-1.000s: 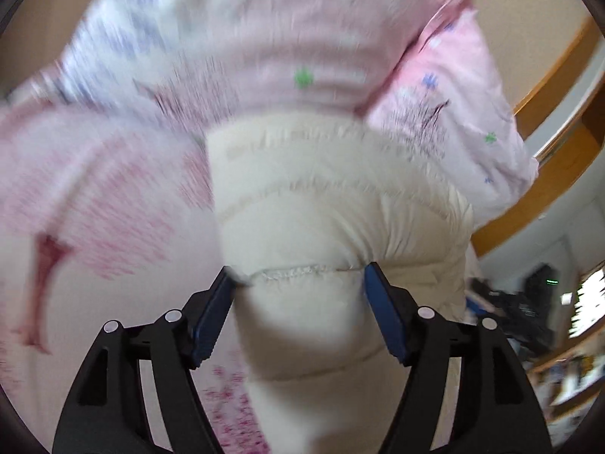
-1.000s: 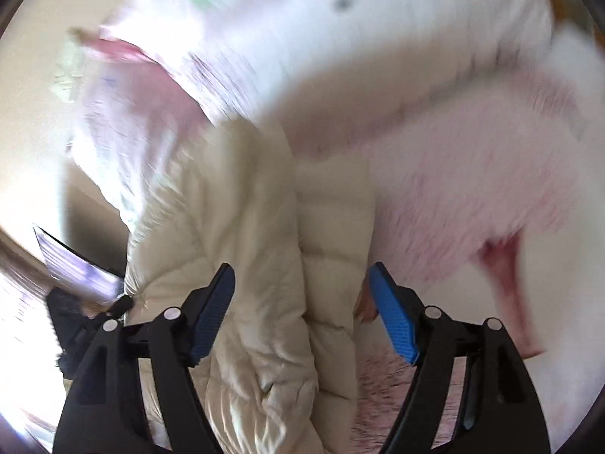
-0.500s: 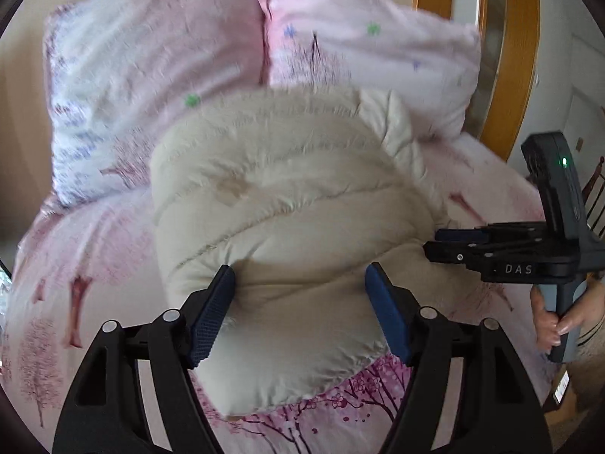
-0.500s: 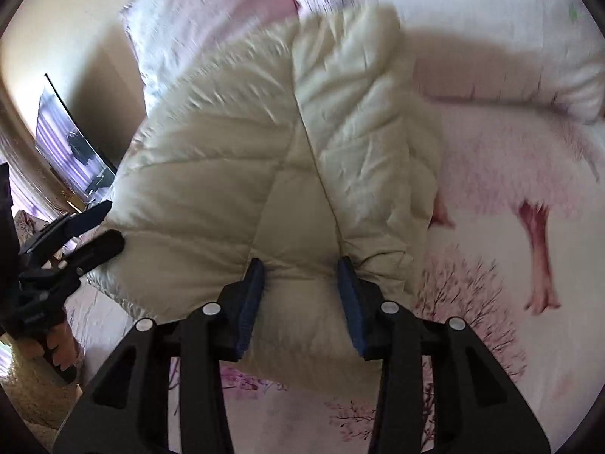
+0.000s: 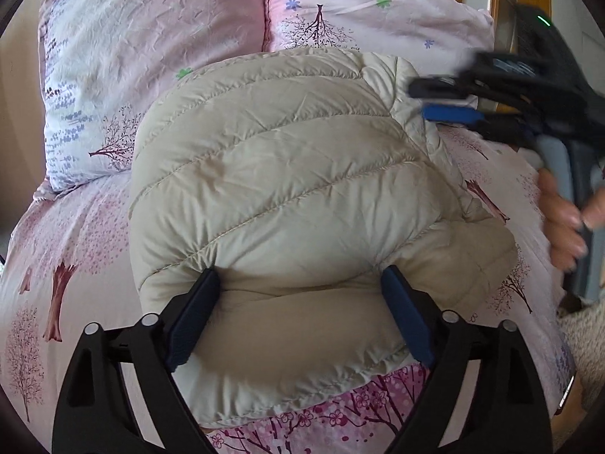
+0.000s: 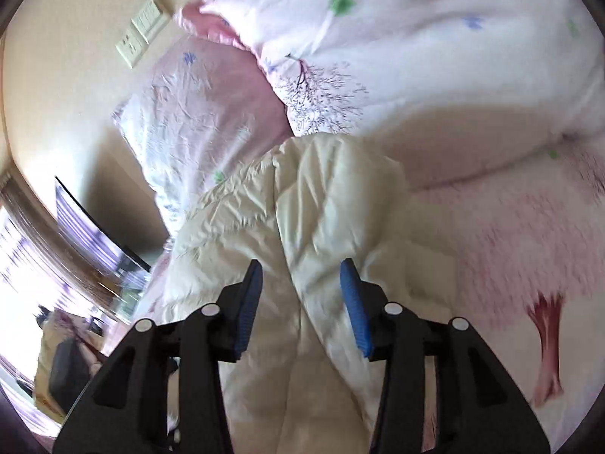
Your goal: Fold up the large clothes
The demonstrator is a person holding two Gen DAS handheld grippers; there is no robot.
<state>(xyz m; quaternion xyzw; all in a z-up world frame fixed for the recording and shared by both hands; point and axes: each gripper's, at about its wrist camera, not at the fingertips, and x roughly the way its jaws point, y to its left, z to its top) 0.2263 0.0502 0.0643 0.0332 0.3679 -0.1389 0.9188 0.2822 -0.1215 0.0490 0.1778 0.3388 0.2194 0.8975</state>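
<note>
While the folded cream quilted puffer jacket (image 5: 287, 204) lies on the pink tree-print bedsheet (image 5: 75, 249) near two pillows (image 5: 151, 56), the left gripper (image 5: 300, 287) spreads wide around its near edge; the right gripper (image 6: 300, 283) is parted over it.

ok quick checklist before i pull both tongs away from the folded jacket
1. Jacket folded into a bundle on the bed: ok.
2. Left tongs open, pads either side of the near edge: ok.
3. Right tongs clear of the fabric: cannot tell, the view is blurred and their pads straddle a fold.
4. Bundle lying flat: not ok, it is puffed up.
5. Pillows behind, touching the bundle: cannot tell.
</note>
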